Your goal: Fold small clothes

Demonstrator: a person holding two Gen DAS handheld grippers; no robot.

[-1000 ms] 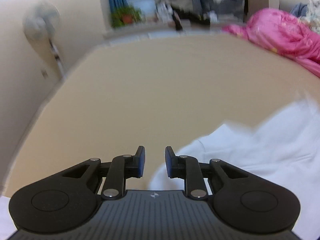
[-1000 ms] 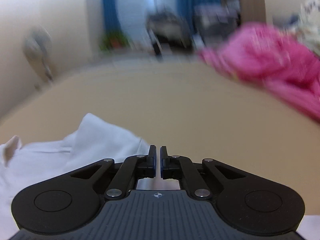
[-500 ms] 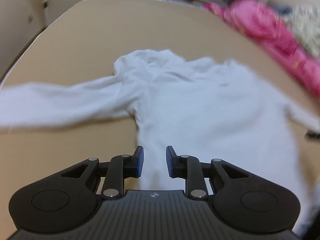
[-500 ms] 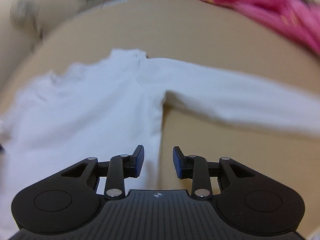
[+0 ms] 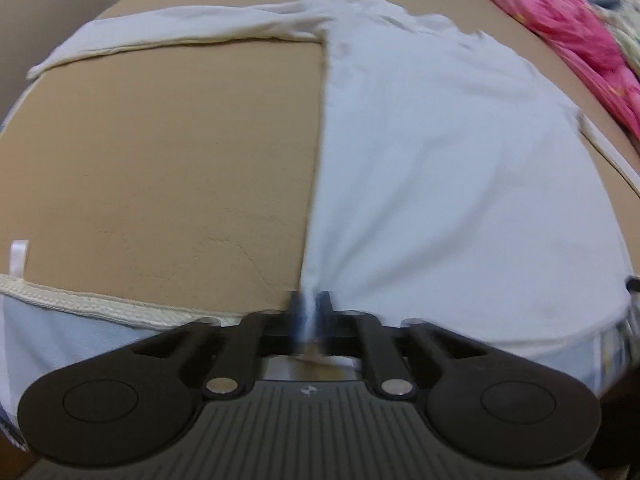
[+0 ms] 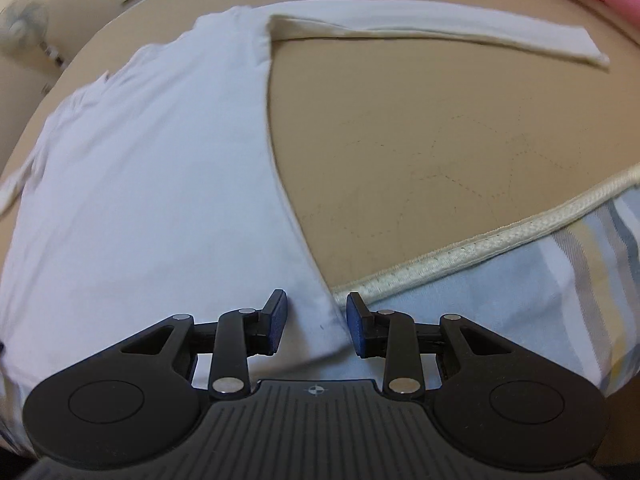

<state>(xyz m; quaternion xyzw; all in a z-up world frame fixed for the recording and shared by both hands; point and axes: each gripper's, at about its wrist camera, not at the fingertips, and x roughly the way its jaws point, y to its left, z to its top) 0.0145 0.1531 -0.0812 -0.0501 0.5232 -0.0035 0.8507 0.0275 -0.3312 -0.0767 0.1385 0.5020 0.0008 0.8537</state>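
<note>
White long-sleeved shirt (image 5: 440,168) lies flat, spread on a tan mat (image 5: 168,152). Hem at the mat's near edge, overhanging the corded piping (image 6: 480,244) onto striped bedding (image 6: 520,292). Collar toward the far edge. Both sleeves stretched out sideways along the far part of the mat.

Left gripper (image 5: 308,312): jaws drawn in close on a pinch of cloth at the shirt's left hem corner; fabric puckers up between them. Blurred there, but it reads as a grip.

Right gripper (image 6: 314,322): jaws apart, straddling the right hem corner, cloth between them but not yet pinched.

Handling, as judged: thin knit, light, limp. No stiffness, so it will sag and drape from any held point. It should slide easily over the mat, yet may catch on the piping. Single-layer pinch risks lifting only the top ply; take both plies at each hem corner. Hold the corners level, so the hem stays taut while carried toward the collar. Sleeves will trail loose.

Pink quilt (image 5: 560,24) is bunched at the far right edge, apart from the shirt.
</note>
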